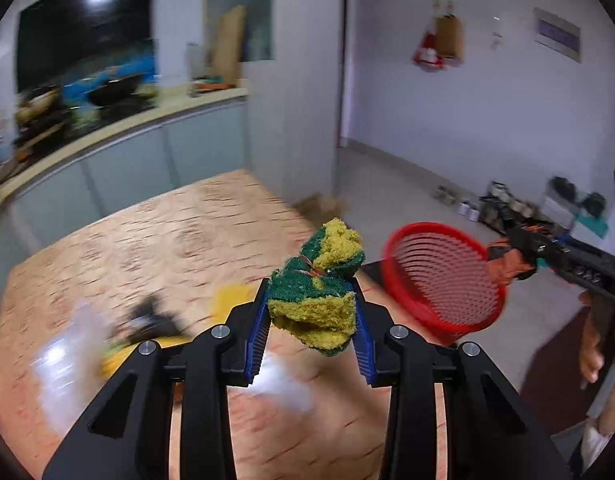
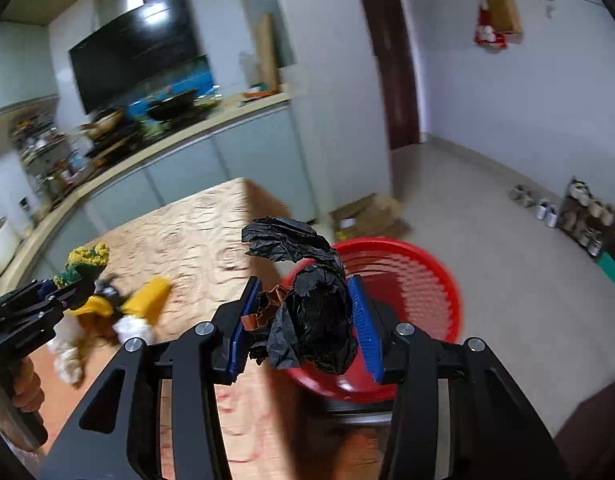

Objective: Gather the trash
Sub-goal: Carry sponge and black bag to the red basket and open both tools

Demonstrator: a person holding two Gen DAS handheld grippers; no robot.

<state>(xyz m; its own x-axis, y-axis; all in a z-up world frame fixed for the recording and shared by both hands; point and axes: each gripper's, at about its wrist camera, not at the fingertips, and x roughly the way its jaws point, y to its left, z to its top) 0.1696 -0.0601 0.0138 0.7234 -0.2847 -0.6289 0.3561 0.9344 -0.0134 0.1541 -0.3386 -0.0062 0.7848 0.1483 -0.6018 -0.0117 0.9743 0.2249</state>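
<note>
My left gripper (image 1: 312, 312) is shut on a crumpled green and yellow scouring sponge (image 1: 319, 292) and holds it above the wooden table (image 1: 147, 240). My right gripper (image 2: 303, 320) is shut on a wad of crumpled black plastic (image 2: 311, 320) with an orange scrap in it, held at the rim of a red mesh basket (image 2: 423, 292). The basket (image 1: 443, 280) stands off the table's right edge. More trash lies on the table: yellow pieces (image 2: 147, 296), white crumpled paper (image 2: 133, 330) and a black bit (image 1: 151, 316). The left gripper and its sponge (image 2: 87, 260) show at the left of the right wrist view.
A kitchen counter (image 1: 107, 136) with pans runs behind the table. A cardboard box (image 2: 367, 216) lies on the floor by the wall. Shoes and a rack (image 2: 583, 216) stand along the right wall. The right gripper (image 1: 515, 256) shows beside the basket in the left wrist view.
</note>
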